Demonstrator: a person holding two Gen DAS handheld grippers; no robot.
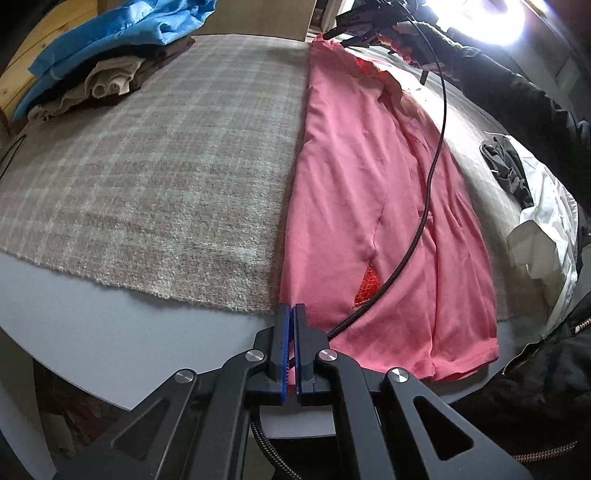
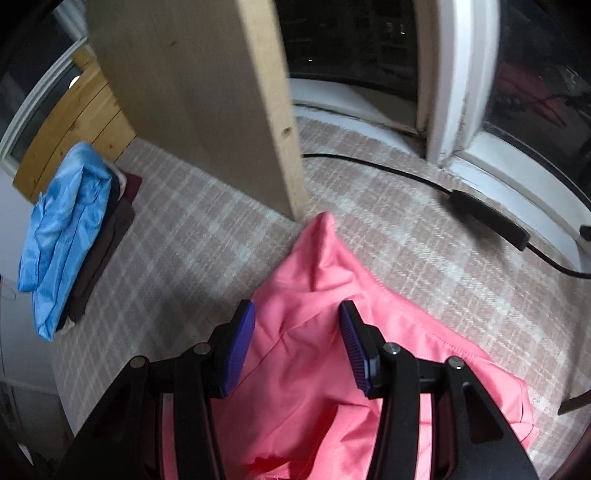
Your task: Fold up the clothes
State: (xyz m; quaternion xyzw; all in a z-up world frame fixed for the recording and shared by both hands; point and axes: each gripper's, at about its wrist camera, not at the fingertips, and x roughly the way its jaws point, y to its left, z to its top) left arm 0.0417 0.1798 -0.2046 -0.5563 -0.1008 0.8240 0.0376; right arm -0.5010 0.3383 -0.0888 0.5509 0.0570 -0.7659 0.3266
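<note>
A pink garment (image 1: 369, 184) lies stretched lengthwise on a plaid blanket (image 1: 166, 166), folded in from its sides. My left gripper (image 1: 293, 308) is shut on the garment's near left hem corner, and pink cloth shows between its blue pads. At the far end a dark-sleeved hand holds my right gripper (image 1: 362, 26). In the right wrist view that right gripper (image 2: 296, 306) stands open just above the pink garment (image 2: 317, 266), whose bunched top end lies under and between its fingers. The pads do not press on the cloth.
A stack of folded clothes, blue on top (image 1: 110, 33) (image 2: 66, 236), sits at the far left. A wooden post (image 2: 280, 110) stands just beyond the garment's tip. A black cable with a box (image 2: 487, 218) runs by the window. White and dark clothes (image 1: 543, 221) lie at the right.
</note>
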